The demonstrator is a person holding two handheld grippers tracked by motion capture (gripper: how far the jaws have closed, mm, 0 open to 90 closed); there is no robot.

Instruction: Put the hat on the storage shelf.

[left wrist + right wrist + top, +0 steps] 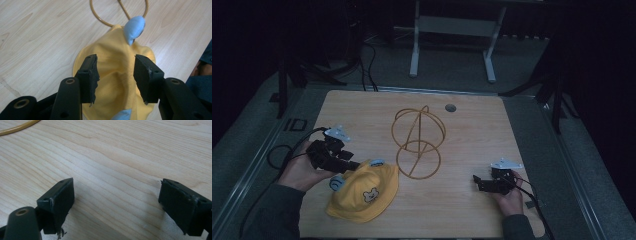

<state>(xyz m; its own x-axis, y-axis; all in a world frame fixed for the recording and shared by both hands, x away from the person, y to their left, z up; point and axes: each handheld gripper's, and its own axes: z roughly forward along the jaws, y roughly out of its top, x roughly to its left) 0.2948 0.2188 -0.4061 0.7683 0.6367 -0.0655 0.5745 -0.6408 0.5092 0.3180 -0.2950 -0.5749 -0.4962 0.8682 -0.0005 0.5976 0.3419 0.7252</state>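
High view, nearest edge first: a person's two sleeved forearms come in from the bottom, one at the near left and one at the near right of the wooden bench (472, 125). The yellow hat (364, 190) lies flat on the near left part of the bench, with a small bear face on its near side and two pale blue ears (377, 162) on its left and far edges. The left gripper (354, 166) is just at the hat's far left edge; in the left gripper view its jaws stand apart over the yellow cloth, with a raised fold of the hat (117, 67) between them, and the pads do not press on it. At the near right, well apart from the hat, the right gripper (475, 181) hangs low over bare wood, pointing left; in the right gripper view its jaws are spread wide with nothing but bench grain between them. Farther in, just beyond the hat at the middle of the bench, stands a wire frame (418, 142) of tan hoops, its round base ring close to the hat's far edge. Beyond it, near the far edge, a small grey round cap (450, 107) sits in the bench top.
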